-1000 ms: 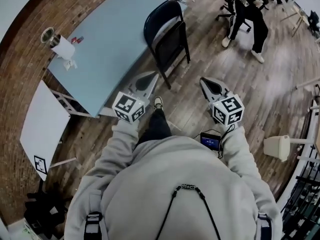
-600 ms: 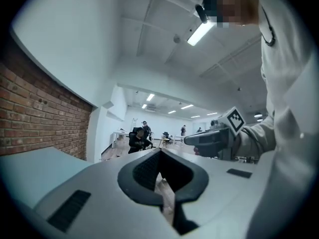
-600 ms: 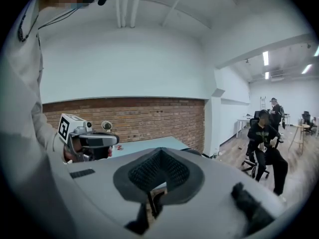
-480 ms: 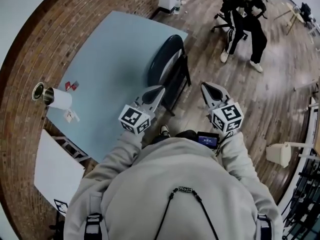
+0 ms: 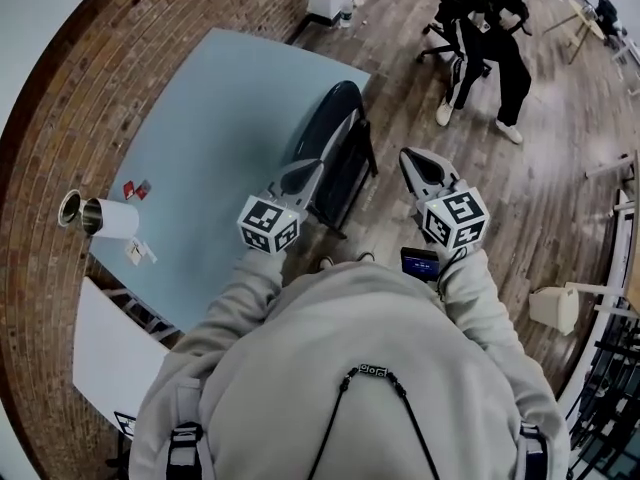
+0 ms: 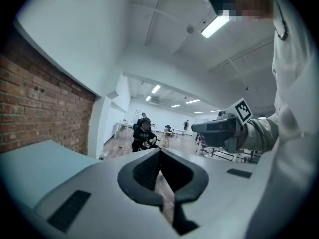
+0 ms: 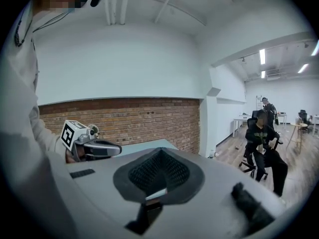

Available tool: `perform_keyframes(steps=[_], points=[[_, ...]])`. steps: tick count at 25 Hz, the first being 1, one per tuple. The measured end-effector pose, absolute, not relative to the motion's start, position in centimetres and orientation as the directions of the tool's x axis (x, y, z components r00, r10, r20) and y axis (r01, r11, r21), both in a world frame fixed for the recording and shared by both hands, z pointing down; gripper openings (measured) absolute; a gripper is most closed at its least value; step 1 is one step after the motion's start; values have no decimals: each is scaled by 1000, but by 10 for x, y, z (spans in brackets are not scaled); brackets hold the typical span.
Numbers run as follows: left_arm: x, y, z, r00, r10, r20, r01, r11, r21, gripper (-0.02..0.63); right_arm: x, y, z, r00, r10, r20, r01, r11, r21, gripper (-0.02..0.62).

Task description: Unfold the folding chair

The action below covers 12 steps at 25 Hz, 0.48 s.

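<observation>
1. Left gripper (image 5: 312, 168): jaws clenched on nothing, up by the desk's (image 5: 200, 138) right edge, right next to the chair.
2. Folding chair (image 5: 338, 133) is folded flat at that same edge. Looks like the reach-in step to me. Next the jaws need to open and grab the frame.
3. Right gripper (image 5: 410, 160): jaws clenched, empty, off the chair's right side.
4. The left gripper hides the chair's lower part, and neither gripper view shows the chair.
</observation>
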<state>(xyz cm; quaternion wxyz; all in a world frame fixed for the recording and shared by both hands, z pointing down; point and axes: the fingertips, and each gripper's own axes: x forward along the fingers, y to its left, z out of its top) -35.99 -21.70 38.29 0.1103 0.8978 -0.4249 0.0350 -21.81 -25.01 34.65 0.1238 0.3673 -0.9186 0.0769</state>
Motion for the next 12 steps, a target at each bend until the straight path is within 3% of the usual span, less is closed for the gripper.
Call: perform_keyframes(steps=[5,8,9,11,12], points=[[-368,-263,422,625,-726,287,-780,-584,225,10,-222,-267,364,-709,-629,319,-681,728,-80,6],[-372,-293,425,608,-693,387,-790,-578,207,50,-217,-274,377,-724,-608,325,-669,734,-118,5],[-369,-302,430,594,-679,432,-795,-578,184,96,-215,-276,383,-730,-600,328,-664,737,-130,6],[-365,-318,452,553,-637,536,-806,-571,152,297,-212,-280,393,-743,-583,330,-651,744,-151,6],[-365,-325,467,527,-610,592,-812,-566,139,339,-210,-280,397,-749,-576,327,-645,747,-164,6]])
